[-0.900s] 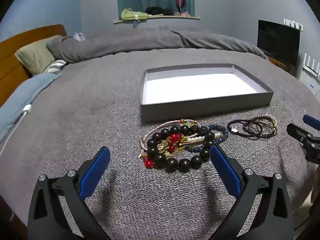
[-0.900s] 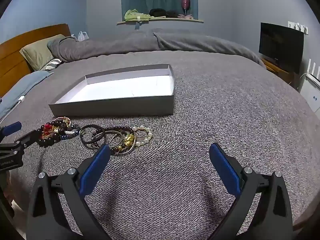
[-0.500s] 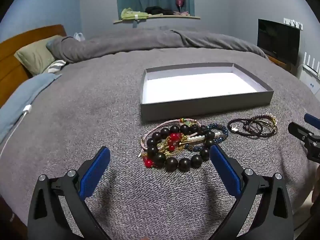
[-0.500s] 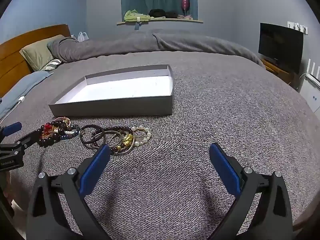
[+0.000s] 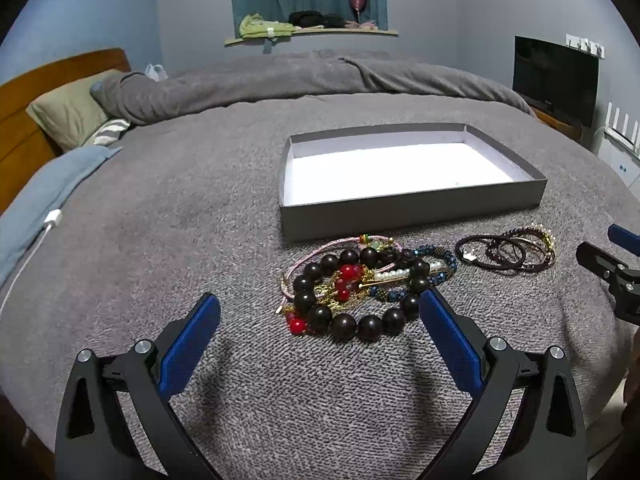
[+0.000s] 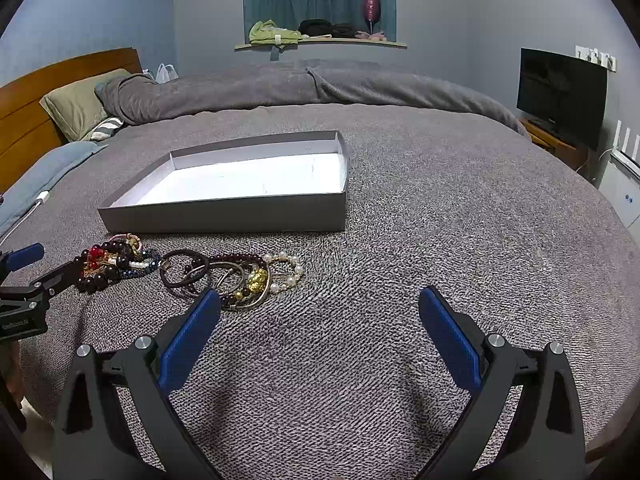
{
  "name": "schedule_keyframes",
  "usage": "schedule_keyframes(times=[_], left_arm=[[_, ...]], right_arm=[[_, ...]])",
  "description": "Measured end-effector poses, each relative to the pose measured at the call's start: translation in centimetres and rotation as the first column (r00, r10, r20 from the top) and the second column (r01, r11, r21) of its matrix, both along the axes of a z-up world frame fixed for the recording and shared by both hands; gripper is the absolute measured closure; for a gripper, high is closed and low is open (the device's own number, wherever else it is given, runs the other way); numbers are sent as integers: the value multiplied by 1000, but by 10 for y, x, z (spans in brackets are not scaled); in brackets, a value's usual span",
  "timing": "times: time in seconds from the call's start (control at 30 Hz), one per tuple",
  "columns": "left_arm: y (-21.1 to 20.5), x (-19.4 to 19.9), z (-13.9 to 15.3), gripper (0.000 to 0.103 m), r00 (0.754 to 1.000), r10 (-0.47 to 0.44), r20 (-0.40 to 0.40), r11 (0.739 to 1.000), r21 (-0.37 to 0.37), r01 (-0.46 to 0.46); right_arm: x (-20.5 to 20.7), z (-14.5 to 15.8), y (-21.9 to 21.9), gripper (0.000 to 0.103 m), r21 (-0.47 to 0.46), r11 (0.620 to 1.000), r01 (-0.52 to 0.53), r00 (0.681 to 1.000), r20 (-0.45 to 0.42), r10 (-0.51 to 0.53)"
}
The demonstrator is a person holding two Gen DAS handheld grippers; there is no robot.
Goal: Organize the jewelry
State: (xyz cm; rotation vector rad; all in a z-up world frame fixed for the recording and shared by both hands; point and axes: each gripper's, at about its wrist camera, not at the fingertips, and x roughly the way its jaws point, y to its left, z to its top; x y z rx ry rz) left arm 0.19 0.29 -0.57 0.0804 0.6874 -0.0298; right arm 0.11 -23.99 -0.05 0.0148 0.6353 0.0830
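Both claws are spread wide and empty, tilted down toward the bed (image 5: 160, 208). Left claw (image 5: 320, 312) hovers just before the beaded bracelet heap (image 5: 360, 280); right claw (image 6: 320, 304) sits beside the ring pile (image 6: 236, 276). Behind both piles lies the grey tray (image 5: 412, 210), long side crosswise. No writing is legible.

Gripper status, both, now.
Left gripper: open, holding nothing; bracelet pile lies just ahead.
Right gripper: open, holding nothing, over bare bedspread.
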Motion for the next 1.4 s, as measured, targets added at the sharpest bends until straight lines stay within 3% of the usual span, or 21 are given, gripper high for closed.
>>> schedule_keyframes(times=[1.4], left_arm=[[1,0,3,4,1000,0,-1,1000,0,0]], right_arm=[[0,-2,2,5,-2,1000,0,1000,-3,0]])
